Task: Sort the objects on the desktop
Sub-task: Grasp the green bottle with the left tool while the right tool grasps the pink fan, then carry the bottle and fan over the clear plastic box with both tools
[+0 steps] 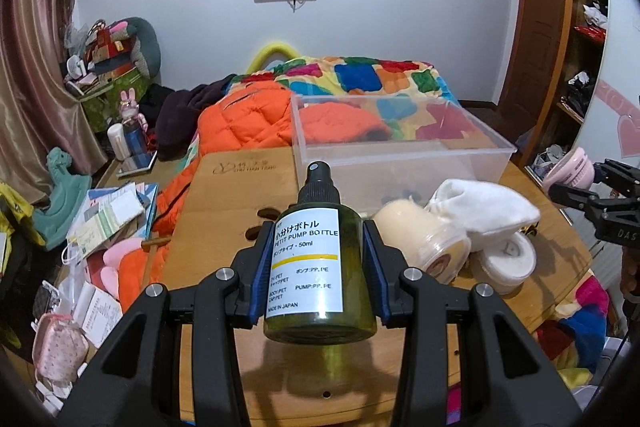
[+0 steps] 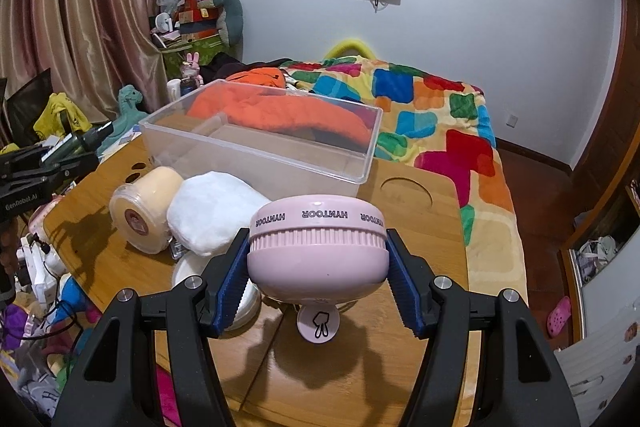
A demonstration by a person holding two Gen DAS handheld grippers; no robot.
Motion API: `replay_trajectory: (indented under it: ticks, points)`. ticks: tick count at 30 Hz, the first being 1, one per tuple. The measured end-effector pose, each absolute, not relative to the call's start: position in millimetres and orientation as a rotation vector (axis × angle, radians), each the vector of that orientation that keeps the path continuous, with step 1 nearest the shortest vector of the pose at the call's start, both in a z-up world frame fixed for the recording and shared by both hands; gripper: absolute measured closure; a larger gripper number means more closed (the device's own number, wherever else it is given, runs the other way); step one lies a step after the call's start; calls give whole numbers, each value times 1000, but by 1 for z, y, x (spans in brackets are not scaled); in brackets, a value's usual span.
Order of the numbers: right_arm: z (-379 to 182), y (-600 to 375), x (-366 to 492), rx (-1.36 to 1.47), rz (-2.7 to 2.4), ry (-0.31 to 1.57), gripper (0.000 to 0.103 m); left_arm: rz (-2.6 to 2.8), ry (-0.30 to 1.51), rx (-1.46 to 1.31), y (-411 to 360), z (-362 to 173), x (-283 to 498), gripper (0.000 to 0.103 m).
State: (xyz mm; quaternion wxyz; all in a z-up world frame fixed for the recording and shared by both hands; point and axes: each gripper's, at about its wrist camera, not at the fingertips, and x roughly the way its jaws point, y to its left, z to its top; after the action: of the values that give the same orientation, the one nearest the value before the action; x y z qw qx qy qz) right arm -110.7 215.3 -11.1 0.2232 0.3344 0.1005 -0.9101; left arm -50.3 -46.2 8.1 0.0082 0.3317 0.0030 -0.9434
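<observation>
Bottle (image 1: 318, 259) is being clamped by left gripper (image 1: 316, 267), fan (image 2: 318, 247) by right gripper (image 2: 318, 267); slipping is being risked over far bin (image 2: 260, 147).

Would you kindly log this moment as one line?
left gripper: holds pump bottle | right gripper: holds pink fan | clear bin: empty

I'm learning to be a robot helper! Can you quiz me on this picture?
1. True or false: the left gripper holds a green pump bottle.
2. What colour is the round fan in the right gripper?
3. The clear plastic box sits: A) on the wooden table, B) on the floor.

Key: 1 true; 2 pink; 3 A.
</observation>
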Motion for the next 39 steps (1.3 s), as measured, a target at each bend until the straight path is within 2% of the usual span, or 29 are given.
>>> replay_trajectory:
  ticks: [17,39]
  points:
    - [17,201,-124,860,-2503,311,43,-3026,-26,1006,-37,49,-79,62]
    - [34,159,-187,835,-2434,355,43,-3046,-76,1033,-28,49,-139,62]
